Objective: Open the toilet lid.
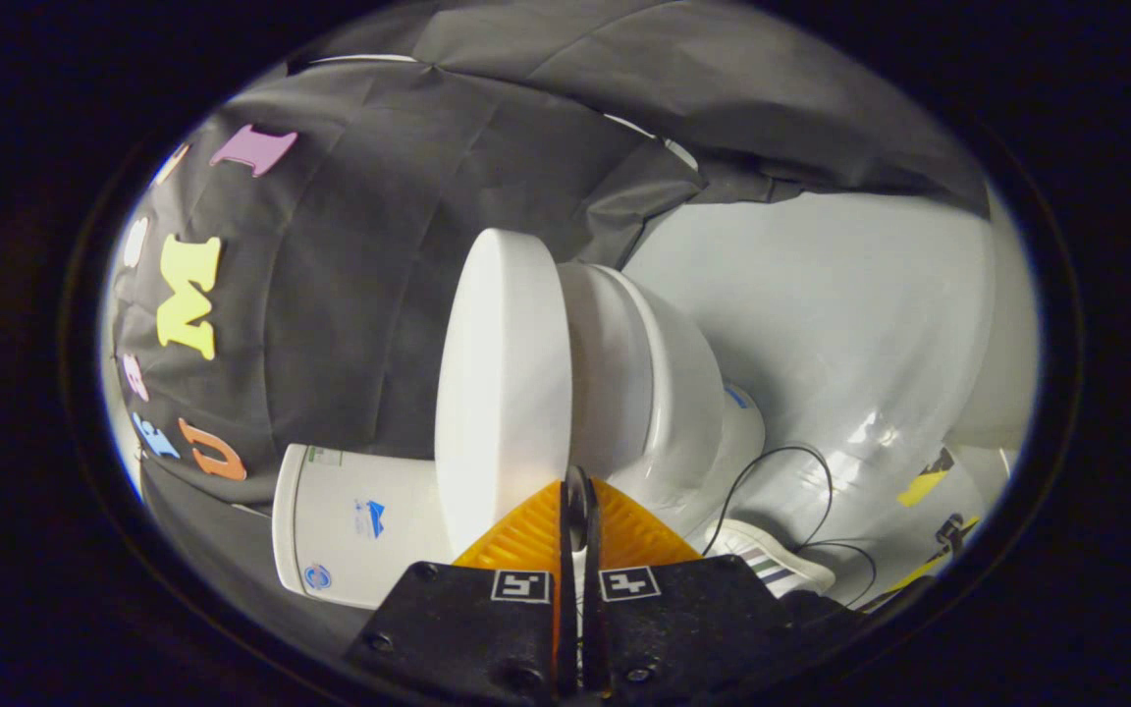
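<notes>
The fingers (577,491) are pressed together, their tips right at the near rim of the toilet lid (502,393). The lid stands lifted off the toilet bowl (669,393), broad face toward the black cloth wall (350,295), its long axis running away from the fingers. The tank (354,525) sits beside the lid.

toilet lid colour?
Plain white, no pattern. The toilet lid shows best in the gripper view, just ahead of the closed claw.

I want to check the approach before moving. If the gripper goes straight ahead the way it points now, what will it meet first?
Most likely the toilet lid: the gripper, its fingers nearly closed, points at the lid's edge where it meets the bowl. The gap looks small, though depth is hard to judge here.
</notes>
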